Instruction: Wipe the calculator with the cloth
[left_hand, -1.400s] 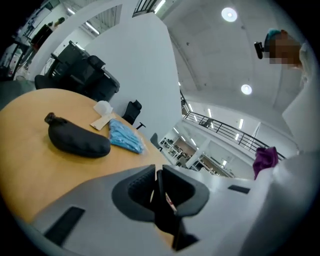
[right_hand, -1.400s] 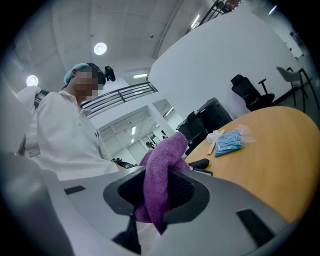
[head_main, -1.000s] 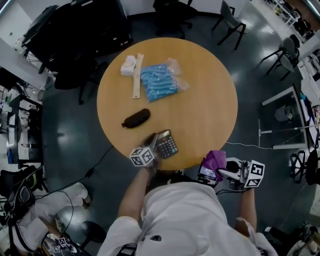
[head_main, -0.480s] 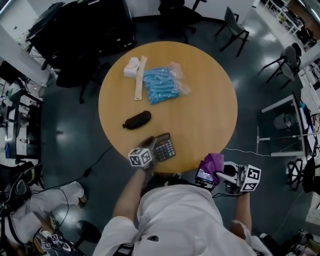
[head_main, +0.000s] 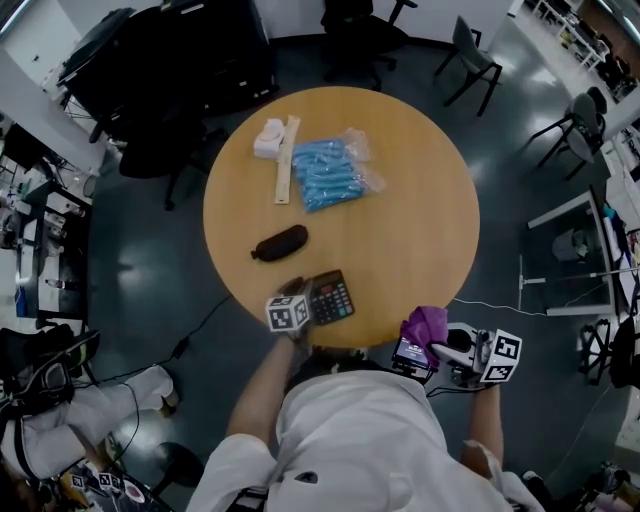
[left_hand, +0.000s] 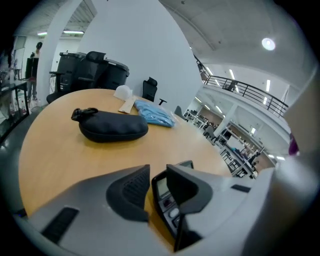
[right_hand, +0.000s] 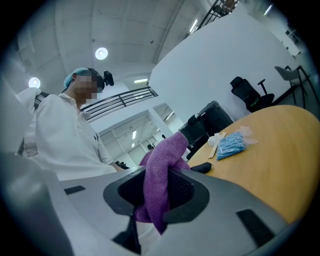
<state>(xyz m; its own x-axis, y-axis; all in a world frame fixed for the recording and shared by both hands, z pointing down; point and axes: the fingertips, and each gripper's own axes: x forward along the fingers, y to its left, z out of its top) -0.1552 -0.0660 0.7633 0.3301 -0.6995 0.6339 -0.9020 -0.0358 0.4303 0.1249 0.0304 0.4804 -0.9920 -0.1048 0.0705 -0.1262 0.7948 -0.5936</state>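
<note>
Your left tongs (left_hand: 157, 173) have just been opening, loosing the 6 o'clock calculator (head_main: 331, 297); right tongs (right_hand: 158, 192) clamp the cloth (right_hand: 162, 155), wiping comes next

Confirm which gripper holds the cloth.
The right gripper: purple cloth pinched between its jaws. The left gripper has the calculator between jaws just opening.

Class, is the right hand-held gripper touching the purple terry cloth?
Touching: the right gripper view shows the right hand-held gripper pinching the purple terry cloth.
</note>
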